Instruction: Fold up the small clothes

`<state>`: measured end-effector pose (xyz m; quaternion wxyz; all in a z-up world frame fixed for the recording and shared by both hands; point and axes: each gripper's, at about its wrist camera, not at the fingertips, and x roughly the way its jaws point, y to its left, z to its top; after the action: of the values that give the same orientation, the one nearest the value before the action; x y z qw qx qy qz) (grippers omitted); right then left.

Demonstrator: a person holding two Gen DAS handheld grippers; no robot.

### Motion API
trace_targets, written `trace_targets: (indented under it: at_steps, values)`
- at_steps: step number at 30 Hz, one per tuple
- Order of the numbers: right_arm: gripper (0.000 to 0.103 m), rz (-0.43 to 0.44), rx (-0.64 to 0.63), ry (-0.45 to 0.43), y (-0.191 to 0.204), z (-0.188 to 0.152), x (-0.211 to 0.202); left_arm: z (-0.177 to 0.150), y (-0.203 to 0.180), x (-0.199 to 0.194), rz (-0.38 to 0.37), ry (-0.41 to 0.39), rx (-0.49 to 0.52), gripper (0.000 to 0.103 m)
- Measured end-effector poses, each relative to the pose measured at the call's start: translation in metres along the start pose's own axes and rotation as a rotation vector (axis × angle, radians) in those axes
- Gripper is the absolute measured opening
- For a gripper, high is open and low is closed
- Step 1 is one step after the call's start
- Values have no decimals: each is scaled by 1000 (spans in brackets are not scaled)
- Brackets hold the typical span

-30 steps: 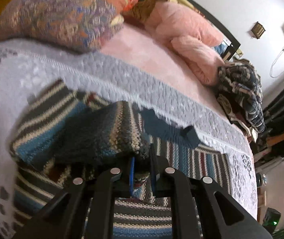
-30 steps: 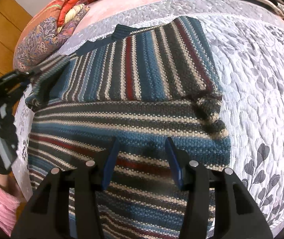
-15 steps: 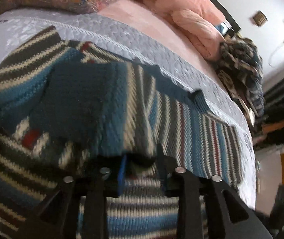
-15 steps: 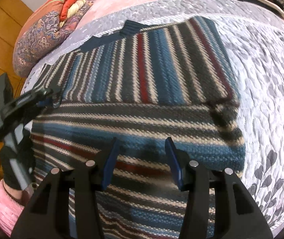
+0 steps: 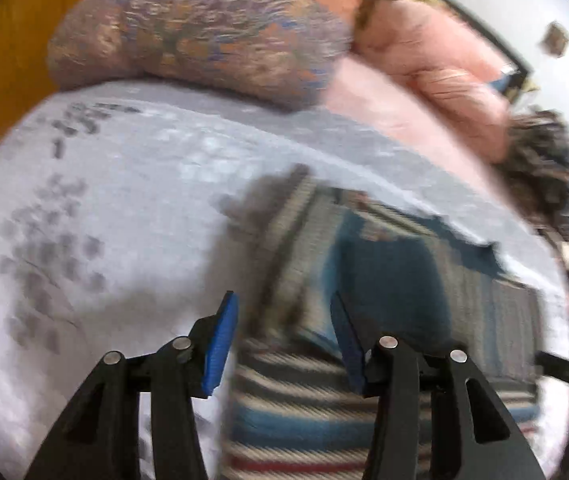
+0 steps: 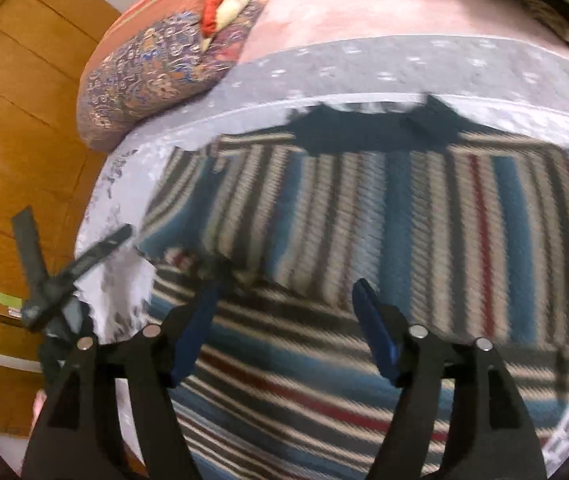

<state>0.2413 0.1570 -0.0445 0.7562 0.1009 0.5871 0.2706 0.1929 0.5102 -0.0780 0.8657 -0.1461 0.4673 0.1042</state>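
- The striped knit sweater [image 6: 384,216] lies folded on the grey quilted bedspread [image 5: 104,208], its dark collar toward the pillows.
- My left gripper [image 5: 284,336] hangs wide over its edge, gripping nothing.
- My right gripper [image 6: 288,320] is wide too, empty above the stripes.
- A patterned pillow [image 5: 196,36] sits beyond.

A grey quilted bedspread [image 5: 116,208] with a dark leaf pattern covers the bed. At its far edge lies a patterned pillow [image 5: 196,40] in purple and orange, with an orange pillow [image 6: 164,4] on top of it. Beside the pillows a pink sheet [image 5: 384,100] shows, and a pink fluffy blanket [image 5: 444,68] lies on it. A dark checked cloth [image 5: 540,168], blurred, lies near the blanket. A wooden wall [image 6: 16,120] stands behind the bed.
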Motion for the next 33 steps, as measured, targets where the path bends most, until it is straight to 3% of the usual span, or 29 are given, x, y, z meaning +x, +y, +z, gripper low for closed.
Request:
trace_targets:
  at_steps: [9,11,12,13,16,19,25,29,33]
  values:
    - [70,-28,32,110,25,27,81,-8,8,46,10,118,-19,48]
    - [60,-28,32,135,25,28,100,-12,14,52,2,133,-34,49]
    - [44,-15,36,156,23,28,106,-13,15,51,-4,130,-37,50]
    - [36,-27,33,161,22,27,109,-14,16,50,-8,129,-36,50]
    - [23,-28,-7,143,23,27,102,-14,15,44,-14,129,-24,49]
    - [22,11,-25,98,23,27,75,-10,13,24,-39,86,-22,48]
    - [22,11,-59,14,6,29,19,-3,-14,-3,-99,-11,35,48]
    - [22,14,-4,-7,-28,32,10,-6,-45,4,-153,-2,94,48]
    - [23,3,70,24,-65,32,28,-18,-68,28,-163,46,142,48]
